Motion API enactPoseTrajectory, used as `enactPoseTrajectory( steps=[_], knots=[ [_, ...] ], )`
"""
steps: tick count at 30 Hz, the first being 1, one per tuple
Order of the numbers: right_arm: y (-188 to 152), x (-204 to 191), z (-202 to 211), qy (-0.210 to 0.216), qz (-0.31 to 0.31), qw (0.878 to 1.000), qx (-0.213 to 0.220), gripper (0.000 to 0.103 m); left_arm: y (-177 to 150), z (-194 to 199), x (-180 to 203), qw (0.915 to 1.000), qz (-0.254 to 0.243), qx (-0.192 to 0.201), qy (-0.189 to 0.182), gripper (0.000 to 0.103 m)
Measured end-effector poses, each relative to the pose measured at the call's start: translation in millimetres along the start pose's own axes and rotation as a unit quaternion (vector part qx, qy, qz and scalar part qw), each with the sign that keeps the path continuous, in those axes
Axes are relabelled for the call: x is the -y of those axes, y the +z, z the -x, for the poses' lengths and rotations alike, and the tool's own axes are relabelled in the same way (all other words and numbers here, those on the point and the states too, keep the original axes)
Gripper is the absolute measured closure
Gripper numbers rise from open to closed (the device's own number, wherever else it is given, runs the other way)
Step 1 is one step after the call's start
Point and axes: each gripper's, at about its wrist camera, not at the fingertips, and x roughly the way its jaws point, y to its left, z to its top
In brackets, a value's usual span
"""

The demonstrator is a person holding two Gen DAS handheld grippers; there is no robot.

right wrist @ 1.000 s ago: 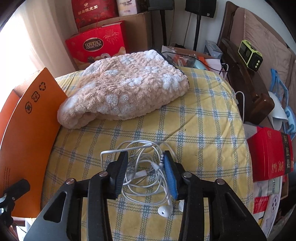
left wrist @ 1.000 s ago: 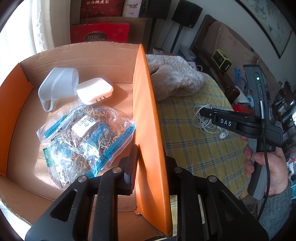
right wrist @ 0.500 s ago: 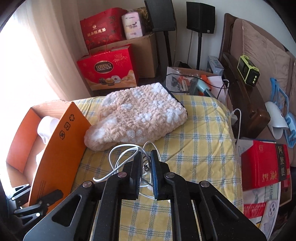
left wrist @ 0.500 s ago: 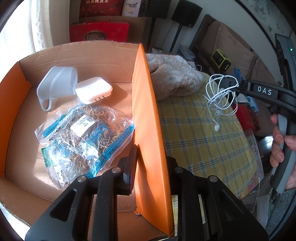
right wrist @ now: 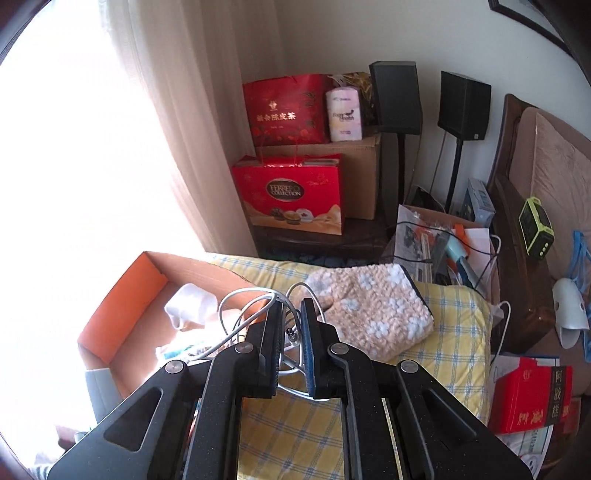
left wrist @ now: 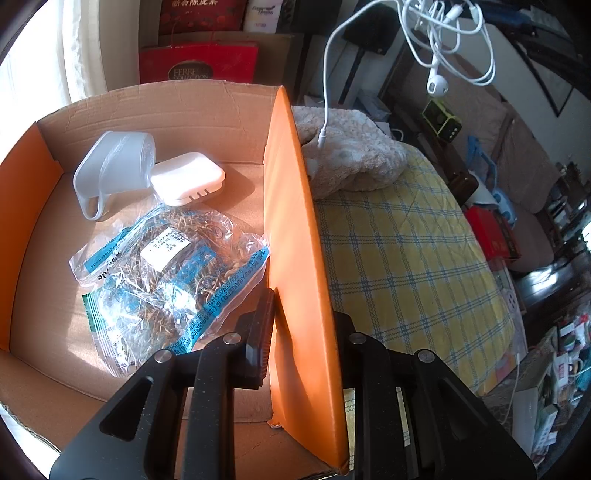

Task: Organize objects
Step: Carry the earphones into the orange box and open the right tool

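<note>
Yellow checked bedding (left wrist: 406,258) lies beside the cardboard box (left wrist: 140,107), whose orange flap (left wrist: 295,229) the left gripper (left wrist: 303,328) pinches, while the right gripper (right wrist: 291,328), jaws clamped on white earphones (left wrist: 439,44), hangs above the box.

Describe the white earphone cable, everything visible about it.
The white earphone cable is thin, glossy and plastic-looking, bunched in loose tangled loops. It hangs in the air above the bed, touching nothing below, pinched between the fingers of the right gripper. One earbud dangles under the bundle, and a long strand drops to a plug end hanging in front of the fluffy blanket.
</note>
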Motion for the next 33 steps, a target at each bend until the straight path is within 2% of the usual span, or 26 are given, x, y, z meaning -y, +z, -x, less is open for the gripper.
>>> enactPoseTrajectory(
  steps=[5, 11, 15, 18, 22, 24, 33],
  knots=[
    [27, -33, 12, 0.024, 0.026, 0.999, 0.019, 0.094, 0, 0, 0, 1.0000, 0.000, 0.000, 0.000, 0.083],
    [43, -64, 16, 0.044, 0.054, 0.997, 0.027, 0.094, -1, 0, 0, 1.0000, 0.001, 0.000, -0.001, 0.083],
    [39, -76, -4, 0.070, 0.056, 0.996, -0.001, 0.092, -1, 0, 1, 1.0000, 0.000, 0.000, -0.001, 0.083],
    [26, -83, -23, 0.070, 0.063, 0.995, -0.027, 0.088, -1, 0, 1, 1.0000, 0.000, 0.000, -0.001, 0.083],
    [12, -83, -41, 0.076, 0.062, 0.994, -0.056, 0.081, -1, 0, 2, 1.0000, -0.001, 0.000, 0.000, 0.083],
    [7, -82, -45, 0.076, 0.065, 0.993, -0.061, 0.067, -1, 0, 2, 1.0000, -0.001, -0.001, -0.001, 0.083],
    [3, -52, -37, 0.047, 0.048, 0.996, -0.050, 0.062, 0, -1, 4, 1.0000, -0.001, -0.001, -0.002, 0.082]
  ],
)
